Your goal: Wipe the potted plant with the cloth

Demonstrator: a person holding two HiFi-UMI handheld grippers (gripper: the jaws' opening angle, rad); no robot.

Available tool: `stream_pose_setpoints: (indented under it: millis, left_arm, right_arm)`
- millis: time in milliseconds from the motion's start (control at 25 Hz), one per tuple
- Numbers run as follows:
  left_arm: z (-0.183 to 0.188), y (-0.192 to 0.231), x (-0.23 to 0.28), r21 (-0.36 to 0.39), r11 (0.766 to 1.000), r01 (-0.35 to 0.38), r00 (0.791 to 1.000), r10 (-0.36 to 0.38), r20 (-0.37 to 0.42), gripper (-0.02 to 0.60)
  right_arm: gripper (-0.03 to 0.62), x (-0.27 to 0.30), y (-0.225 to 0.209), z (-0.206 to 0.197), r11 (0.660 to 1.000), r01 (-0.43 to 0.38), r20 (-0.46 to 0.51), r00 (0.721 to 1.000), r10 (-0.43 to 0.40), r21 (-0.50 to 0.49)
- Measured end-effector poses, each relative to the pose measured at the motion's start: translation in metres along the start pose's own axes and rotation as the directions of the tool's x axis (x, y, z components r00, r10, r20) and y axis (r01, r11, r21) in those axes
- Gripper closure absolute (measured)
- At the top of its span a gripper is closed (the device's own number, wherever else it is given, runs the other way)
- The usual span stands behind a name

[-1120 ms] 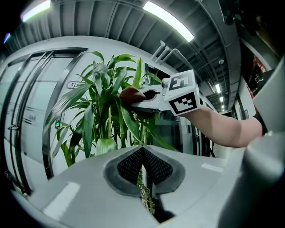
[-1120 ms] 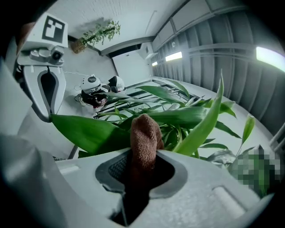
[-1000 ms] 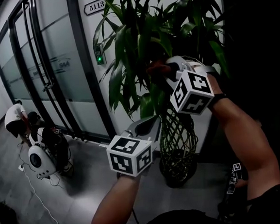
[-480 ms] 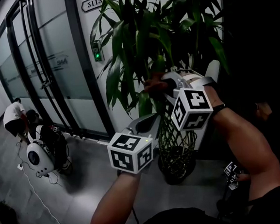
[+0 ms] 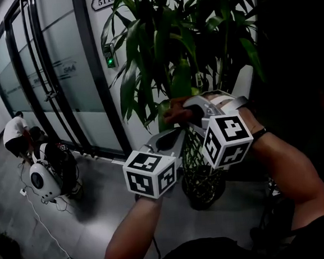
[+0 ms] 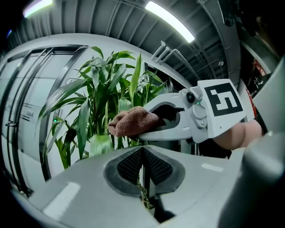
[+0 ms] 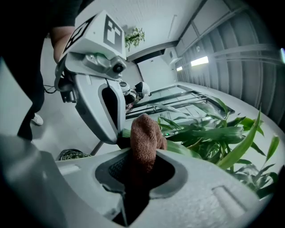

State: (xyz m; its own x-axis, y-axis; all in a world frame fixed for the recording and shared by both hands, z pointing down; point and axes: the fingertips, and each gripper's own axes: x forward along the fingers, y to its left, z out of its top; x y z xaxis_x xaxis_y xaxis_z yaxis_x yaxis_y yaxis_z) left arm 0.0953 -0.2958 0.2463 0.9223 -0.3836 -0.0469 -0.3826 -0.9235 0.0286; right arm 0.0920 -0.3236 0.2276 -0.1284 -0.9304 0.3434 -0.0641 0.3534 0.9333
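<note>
While its jaws clamp the brown cloth [image 7: 144, 131], the right gripper [image 7: 141, 160] holds it among leaves of the potted plant [image 5: 177, 46].
Left gripper [image 6: 143, 174], jaws together, sits just below; the pot stands on the floor [image 5: 102, 216].

Holding a gripper in each hand, both bare forearms out front. Left gripper [image 5: 173, 137] low, reaching up and away off the left forearm [image 5: 131, 230], jaws pressed together down to a thin slit, nothing clamped as far as can be told. Right gripper [image 5: 190, 111] higher, swung in from the right and pointing leftward just above the left one's tip, jaws clamped on the cloth [image 7: 144, 138]. Right forearm [image 5: 283, 166] angled up from the lower right, wrist bent inward. Tips close, not touching.
</note>
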Motion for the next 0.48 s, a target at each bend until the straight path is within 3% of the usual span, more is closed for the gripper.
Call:
stream_pose_setpoints:
  millis: [480]
  left_arm:
    - [-0.002,0.004,-0.001,-0.006,1.0,-0.012,1.0,0.012,0.0,0.565]
  right_arm:
    - [0.523,-0.021,0.026,0.011,0.998,-0.055,0.048,0.997,0.054,0.025]
